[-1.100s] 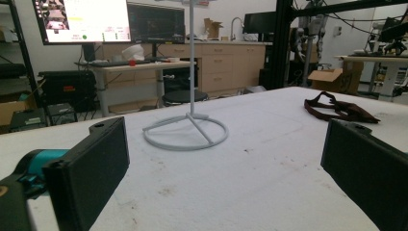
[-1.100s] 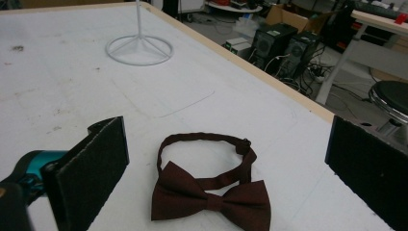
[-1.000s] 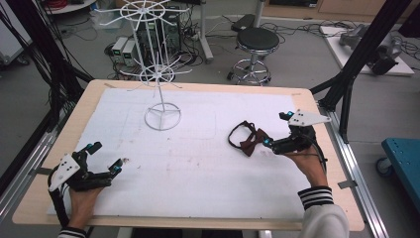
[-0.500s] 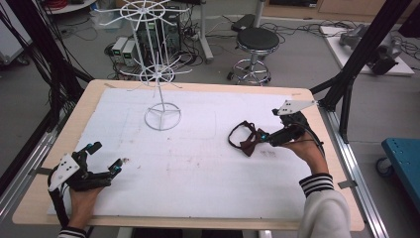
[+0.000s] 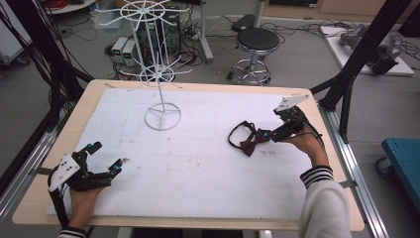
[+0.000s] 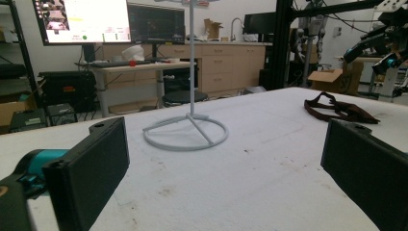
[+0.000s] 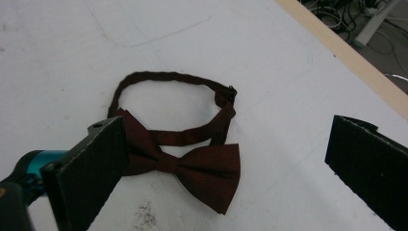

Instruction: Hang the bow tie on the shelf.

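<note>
The left hand-held gripper [image 5: 101,158] rested open near the counter's [image 5: 198,198] front edge, probably waiting. Farther right, the right hand-held gripper [image 7: 226,159] hovered wide open over the dark red fabric bow tie [image 7: 192,161], lying flat, apparently to grasp it. Beyond stood the white wire display stand [image 5: 161,94].

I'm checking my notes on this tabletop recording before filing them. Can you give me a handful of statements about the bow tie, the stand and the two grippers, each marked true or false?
1. The dark red fabric bow tie lies flat on the white table cover. True.
2. The right gripper is shut on the bow tie. False: its jaws stand open above it.
3. The white wire display stand has the bow tie's strap hanging on it. False: the strap lies on the cover, apart from the stand.
4. The left gripper is open, holding nothing. True.
5. The stand stands upright on a ring base. True.
</note>
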A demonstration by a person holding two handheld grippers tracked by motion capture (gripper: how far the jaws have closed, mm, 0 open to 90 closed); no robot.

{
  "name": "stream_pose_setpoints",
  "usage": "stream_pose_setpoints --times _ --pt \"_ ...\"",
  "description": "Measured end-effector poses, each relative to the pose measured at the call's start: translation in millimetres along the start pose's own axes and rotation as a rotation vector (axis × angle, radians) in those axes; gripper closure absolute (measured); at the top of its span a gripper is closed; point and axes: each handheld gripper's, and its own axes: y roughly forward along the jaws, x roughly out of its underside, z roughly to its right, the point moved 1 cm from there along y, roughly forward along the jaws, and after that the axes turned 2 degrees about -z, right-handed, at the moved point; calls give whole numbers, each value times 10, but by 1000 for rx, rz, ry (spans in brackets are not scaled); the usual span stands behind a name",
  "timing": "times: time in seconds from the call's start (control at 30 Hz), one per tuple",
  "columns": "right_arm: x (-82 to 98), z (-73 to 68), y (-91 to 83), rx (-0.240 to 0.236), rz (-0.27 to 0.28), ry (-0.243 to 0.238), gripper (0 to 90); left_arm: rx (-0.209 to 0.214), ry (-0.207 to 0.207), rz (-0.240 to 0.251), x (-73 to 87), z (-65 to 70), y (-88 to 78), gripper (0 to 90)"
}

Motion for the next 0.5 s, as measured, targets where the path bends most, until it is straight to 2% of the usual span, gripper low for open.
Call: stream_pose_setpoints --times 0.2,0.33,0.5 --pt "38 21 136 9 -72 -15 6 0 0 0 0 0 0 32" --pt "37 17 216 17 -101 -50 6 1 0 0 0 0 -1 33" --pt "64 35 292 10 -135 -52 6 1 0 1 0 0 0 32"
